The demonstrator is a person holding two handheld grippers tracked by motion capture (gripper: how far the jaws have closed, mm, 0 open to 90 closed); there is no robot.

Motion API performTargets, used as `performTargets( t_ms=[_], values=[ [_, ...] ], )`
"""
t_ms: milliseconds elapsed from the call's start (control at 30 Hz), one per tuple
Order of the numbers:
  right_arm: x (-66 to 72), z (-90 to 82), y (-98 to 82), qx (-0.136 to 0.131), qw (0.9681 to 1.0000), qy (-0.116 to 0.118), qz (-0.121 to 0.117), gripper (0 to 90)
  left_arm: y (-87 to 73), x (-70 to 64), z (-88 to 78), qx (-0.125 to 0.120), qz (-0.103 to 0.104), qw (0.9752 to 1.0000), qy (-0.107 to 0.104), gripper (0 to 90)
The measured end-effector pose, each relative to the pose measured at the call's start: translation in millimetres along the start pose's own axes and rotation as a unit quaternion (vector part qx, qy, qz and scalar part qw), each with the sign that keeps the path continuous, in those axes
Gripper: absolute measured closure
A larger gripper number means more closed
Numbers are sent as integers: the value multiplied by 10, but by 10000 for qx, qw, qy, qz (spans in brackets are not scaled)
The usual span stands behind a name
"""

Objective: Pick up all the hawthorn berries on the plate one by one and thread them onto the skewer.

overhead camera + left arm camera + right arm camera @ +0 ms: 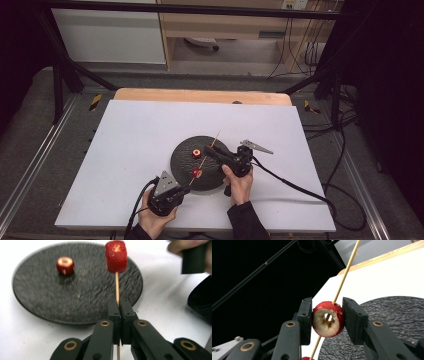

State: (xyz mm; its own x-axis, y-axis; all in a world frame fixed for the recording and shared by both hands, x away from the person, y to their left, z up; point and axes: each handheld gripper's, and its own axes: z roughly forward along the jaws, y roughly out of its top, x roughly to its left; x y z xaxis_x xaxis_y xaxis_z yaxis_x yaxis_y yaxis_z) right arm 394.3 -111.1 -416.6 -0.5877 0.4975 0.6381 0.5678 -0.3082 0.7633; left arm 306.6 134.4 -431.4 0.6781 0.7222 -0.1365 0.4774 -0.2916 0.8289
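My left gripper is shut on the lower end of a thin wooden skewer, held near the front edge of the black round plate. A red fruit piece is threaded on the skewer above the jaws. Higher up the same skewer, my right gripper is shut on a second red cored piece, and the stick passes through its hole. A third red piece lies loose on the plate. In the high view the left gripper is at the plate's near left and the right gripper is over the plate.
The plate rests on a white board over a wooden table. Cables trail from both grippers toward the right. Black frame bars stand at the back corners. Small crumbs lie on the plate.
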Motion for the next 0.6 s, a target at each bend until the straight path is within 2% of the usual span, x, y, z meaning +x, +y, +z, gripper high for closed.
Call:
performTargets(
  t_ms=[33,100,167,233,300,400,467,600],
  values=[
    [5,-1,-7,-38,10000,-11,-18,619,13,4,-3,-55,1,10000,-6,888],
    [-1,16,-36,137,9998,118,73,618,87,-4,-21,-176,15,9998,25,888],
    [1,39,-110,150,9997,122,113,617,142,6,-5,-160,-2,9999,57,887],
    [11,41,-144,173,9997,111,111,617,141,27,32,-92,-88,9999,-34,888],
    [6,34,-149,232,9997,63,46,615,113,22,47,-77,-29,10000,-1,887],
    [1,39,-136,271,9995,112,80,598,116,42,23,-103,-69,9999,-45,887],
    [16,16,-99,231,9997,106,52,492,105,70,-21,-123,-50,9999,-44,887],
    [41,-97,47,206,9994,-122,-269,352,49,176,-151,-141,54,9999,14,886]
  ],
)
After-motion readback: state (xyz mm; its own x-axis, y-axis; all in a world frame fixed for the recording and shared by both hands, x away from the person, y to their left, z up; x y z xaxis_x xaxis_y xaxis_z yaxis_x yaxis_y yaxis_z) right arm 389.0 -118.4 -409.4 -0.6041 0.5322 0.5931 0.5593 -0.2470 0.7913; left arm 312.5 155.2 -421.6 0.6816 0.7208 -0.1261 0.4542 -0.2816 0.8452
